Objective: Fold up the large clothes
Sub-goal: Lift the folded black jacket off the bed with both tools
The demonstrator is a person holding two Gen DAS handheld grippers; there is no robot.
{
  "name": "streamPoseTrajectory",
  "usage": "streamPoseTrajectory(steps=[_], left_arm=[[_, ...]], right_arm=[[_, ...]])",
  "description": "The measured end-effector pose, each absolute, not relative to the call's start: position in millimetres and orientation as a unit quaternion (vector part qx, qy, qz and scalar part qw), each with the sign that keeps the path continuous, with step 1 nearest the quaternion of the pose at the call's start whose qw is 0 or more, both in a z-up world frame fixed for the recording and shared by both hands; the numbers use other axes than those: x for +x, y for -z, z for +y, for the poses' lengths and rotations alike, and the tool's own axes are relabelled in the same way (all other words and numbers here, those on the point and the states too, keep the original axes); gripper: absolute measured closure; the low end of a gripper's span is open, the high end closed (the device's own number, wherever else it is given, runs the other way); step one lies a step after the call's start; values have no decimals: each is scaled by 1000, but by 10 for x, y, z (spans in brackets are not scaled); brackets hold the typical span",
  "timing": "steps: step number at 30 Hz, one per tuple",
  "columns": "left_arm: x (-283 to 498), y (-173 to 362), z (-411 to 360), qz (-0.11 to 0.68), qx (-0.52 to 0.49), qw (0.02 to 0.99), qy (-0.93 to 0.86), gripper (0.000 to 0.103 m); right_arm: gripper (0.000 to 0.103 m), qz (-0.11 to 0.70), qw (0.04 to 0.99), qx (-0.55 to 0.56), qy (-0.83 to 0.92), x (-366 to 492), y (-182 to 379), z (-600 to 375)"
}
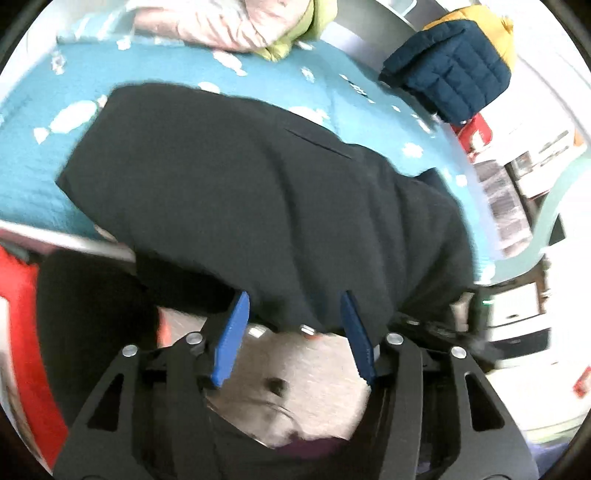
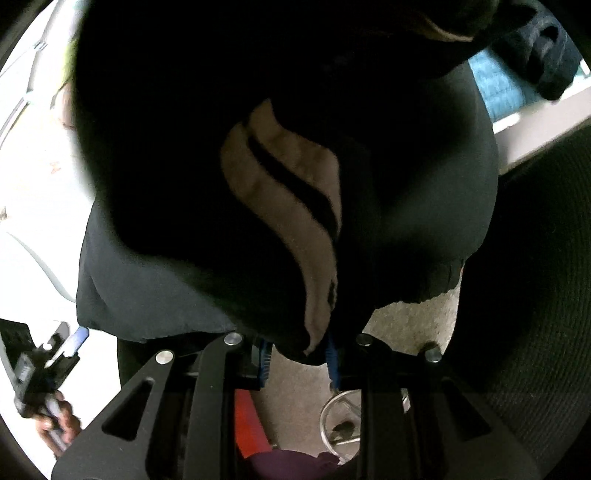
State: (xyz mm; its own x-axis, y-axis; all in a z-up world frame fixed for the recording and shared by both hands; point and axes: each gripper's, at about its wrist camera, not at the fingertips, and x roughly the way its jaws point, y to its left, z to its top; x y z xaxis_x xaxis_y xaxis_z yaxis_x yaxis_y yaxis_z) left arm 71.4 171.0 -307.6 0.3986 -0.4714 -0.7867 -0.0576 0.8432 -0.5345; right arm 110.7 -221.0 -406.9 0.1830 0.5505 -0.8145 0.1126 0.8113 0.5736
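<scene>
- Garment first: a large black jacket (image 1: 258, 192) fills the middle of the left wrist view, spread across a blue bedspread (image 1: 44, 177) with white shapes, its lower hem drooping off the near edge toward the bottom of the frame.
- Left gripper (image 1: 295, 332), at the bottom centre, stands with its blue pads apart; the hem hangs just above and between them, but neither pad presses on cloth, so I judge it has let go or not yet taken hold.
- Right gripper (image 2: 299, 358), at the bottom centre of the right wrist view, is clamped on a bunched edge of the same jacket, a fold with pale lining (image 2: 284, 192) drawn down into the narrow gap between the pads.
- Held this way, the pinched edge probably serves to lift and carry one side over while the rest lies anchored on the bed.
- Look of the cloth: matte, dark, softly creased, with a slit pocket (image 1: 317, 142) at upper centre right; blur softens its edges.
- Other clothes, a navy quilted jacket (image 1: 450, 70) and a pink one (image 1: 221, 22), lie along the top of the frame.
</scene>
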Motion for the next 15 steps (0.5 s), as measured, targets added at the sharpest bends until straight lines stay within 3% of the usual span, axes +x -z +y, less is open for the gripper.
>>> streamPoseTrajectory(steps=[2,3,4,10,13,15], left_arm=[[697,2984,1590,540,-275,775,179,45],[699,2970,1554,545,-284,765,192,31],[712,2935,1517,540,-283,768,198,24],[1302,2983,1554,462,-149,871,74,24],[1664,3215,1639,461,-110,880,27,24],[1892,3521,1772,501,-118,857,16,24]], right_arm=[[81,624,719,266,-151,1042,4051,-2201],[81,626,718,263,-150,1065,4051,-2165],[81,631,717,258,-148,1108,4079,-2149],[79,631,717,254,-151,1116,4005,-2111],[76,628,721,248,-153,1200,3925,-2128],[74,627,719,256,-154,1221,3894,-2160]])
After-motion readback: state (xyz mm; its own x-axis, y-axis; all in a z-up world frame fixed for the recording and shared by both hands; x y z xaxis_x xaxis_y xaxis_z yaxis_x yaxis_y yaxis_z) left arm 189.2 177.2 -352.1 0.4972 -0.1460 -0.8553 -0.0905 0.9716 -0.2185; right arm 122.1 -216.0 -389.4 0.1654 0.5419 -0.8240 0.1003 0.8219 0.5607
